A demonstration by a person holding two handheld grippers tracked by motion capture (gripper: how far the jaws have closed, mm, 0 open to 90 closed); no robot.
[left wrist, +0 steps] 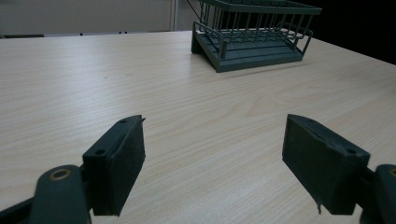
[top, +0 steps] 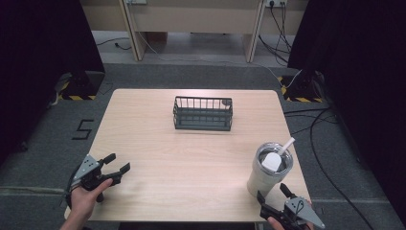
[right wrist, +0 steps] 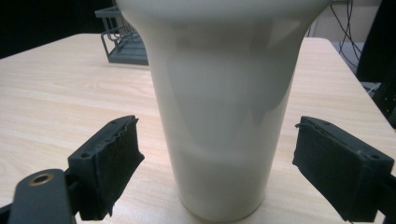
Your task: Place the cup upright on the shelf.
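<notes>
Tumbler (top: 268, 175) stands upright at the worktop's (top: 191, 158) near right corner; we see the right hand-held gripper (top: 272, 194) spread wide, jaws flanking its base for a low grasp. Left hand-held gripper (top: 117, 163) waits spread, empty.

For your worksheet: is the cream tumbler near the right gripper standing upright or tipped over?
Upright. The cream tumbler with lid and straw stands on its base on the wooden table, lid facing up.
</notes>
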